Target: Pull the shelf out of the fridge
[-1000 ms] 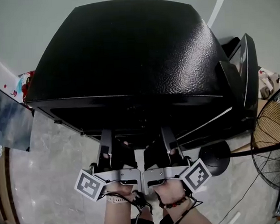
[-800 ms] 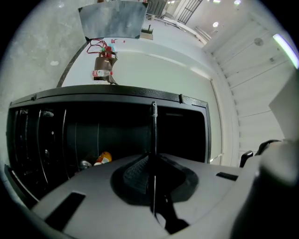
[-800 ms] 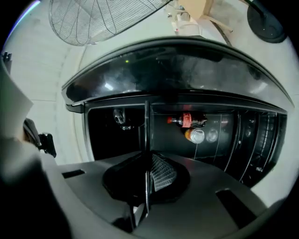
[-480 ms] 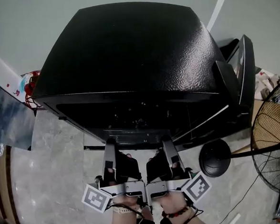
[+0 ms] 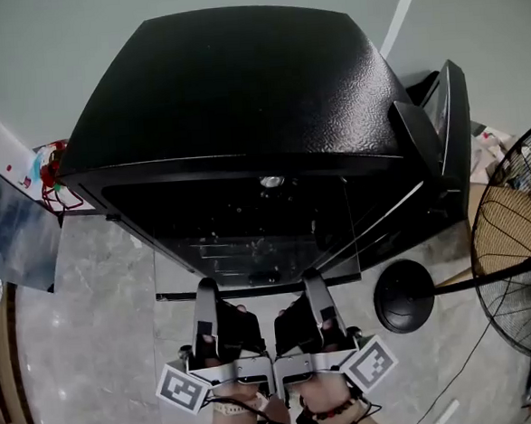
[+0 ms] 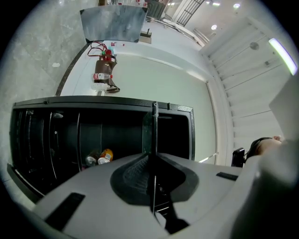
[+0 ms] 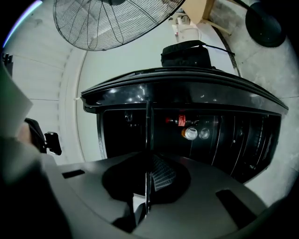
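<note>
A black mini fridge (image 5: 239, 91) stands open below me, its door (image 5: 449, 135) swung to the right. A thin glass shelf (image 5: 257, 290) sticks out of its front, the dark front bar running across just ahead of both grippers. My left gripper (image 5: 206, 290) is shut on the shelf's front edge at the left, my right gripper (image 5: 311, 279) at the right. In each gripper view the shelf (image 6: 154, 135) (image 7: 147, 135) shows edge-on as a thin line pinched between the pads. Cans (image 6: 100, 157) (image 7: 191, 133) lie inside the fridge.
A floor fan (image 5: 518, 261) with a round black base (image 5: 405, 296) stands to the right of the door. A red object with cords (image 5: 49, 167) lies at the fridge's left by the wall. Grey marble floor (image 5: 93, 336) stretches to the left and front.
Both grippers have drawn back toward me, and the shelf has slid further out of the fridge. More of the fridge's inside now shows.
</note>
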`<action>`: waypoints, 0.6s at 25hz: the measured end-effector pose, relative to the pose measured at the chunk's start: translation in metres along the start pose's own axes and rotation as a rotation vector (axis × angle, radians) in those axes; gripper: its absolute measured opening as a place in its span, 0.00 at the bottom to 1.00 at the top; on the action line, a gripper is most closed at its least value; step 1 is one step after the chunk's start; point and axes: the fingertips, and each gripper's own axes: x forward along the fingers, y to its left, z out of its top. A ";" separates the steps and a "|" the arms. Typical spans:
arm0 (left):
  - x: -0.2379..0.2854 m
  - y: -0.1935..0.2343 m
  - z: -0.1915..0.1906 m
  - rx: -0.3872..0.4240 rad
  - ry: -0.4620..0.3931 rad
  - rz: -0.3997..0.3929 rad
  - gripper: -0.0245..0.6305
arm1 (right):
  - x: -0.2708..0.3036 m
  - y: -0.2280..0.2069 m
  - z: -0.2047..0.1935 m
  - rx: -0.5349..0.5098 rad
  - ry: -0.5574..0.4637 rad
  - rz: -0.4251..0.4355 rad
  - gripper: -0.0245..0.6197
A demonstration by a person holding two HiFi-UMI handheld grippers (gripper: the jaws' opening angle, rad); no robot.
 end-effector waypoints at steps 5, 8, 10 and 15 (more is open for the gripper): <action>-0.010 -0.004 -0.005 0.025 0.007 -0.041 0.08 | -0.009 0.000 0.000 0.001 0.017 0.008 0.09; -0.017 -0.004 -0.007 0.024 0.004 -0.049 0.08 | -0.015 0.001 0.000 0.002 0.020 0.024 0.09; -0.022 -0.006 -0.006 0.028 -0.004 -0.058 0.08 | -0.018 0.002 -0.002 0.004 0.030 0.029 0.09; -0.039 -0.016 -0.014 0.026 -0.015 -0.070 0.08 | -0.036 0.008 -0.001 -0.003 0.035 0.048 0.09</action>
